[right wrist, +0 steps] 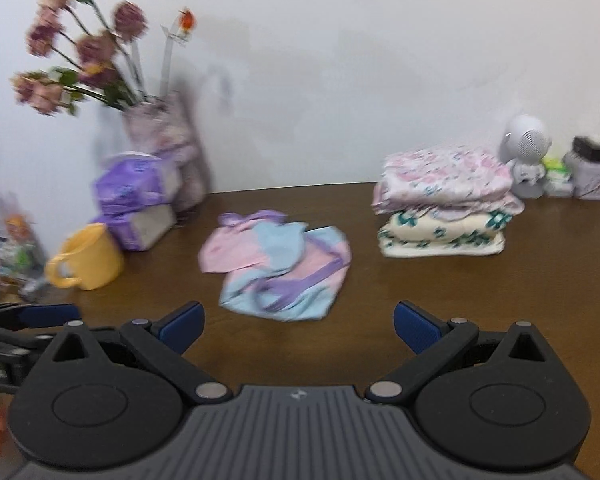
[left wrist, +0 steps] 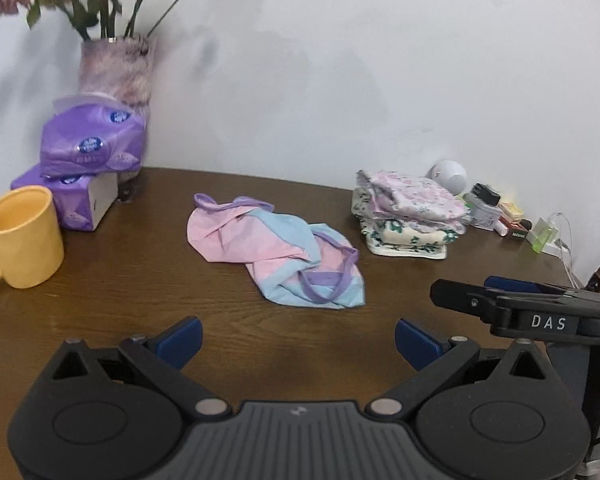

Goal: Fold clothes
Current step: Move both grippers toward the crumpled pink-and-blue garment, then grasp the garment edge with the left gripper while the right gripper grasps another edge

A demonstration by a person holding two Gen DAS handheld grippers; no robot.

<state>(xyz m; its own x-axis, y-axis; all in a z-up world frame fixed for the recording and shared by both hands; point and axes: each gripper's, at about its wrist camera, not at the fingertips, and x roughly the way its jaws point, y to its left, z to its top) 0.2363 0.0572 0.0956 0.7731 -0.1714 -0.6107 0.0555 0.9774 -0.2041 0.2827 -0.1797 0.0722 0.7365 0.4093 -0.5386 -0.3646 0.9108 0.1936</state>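
Observation:
A crumpled pink, light-blue and purple garment [left wrist: 276, 250] lies unfolded on the brown table [left wrist: 140, 280]; it also shows in the right wrist view [right wrist: 278, 266]. A stack of folded floral clothes [left wrist: 410, 216] sits to its right, also seen in the right wrist view [right wrist: 444, 210]. My left gripper [left wrist: 298, 342] is open and empty, above the table short of the garment. My right gripper [right wrist: 299, 328] is open and empty, also short of the garment. The right gripper's fingers [left wrist: 460, 296] show from the side in the left wrist view.
A yellow mug [left wrist: 22, 236], purple tissue packs [left wrist: 88, 152] and a vase of flowers [left wrist: 118, 72] stand at the left. A white round speaker [right wrist: 526, 148] and small boxes [left wrist: 496, 208] sit at the back right by the wall.

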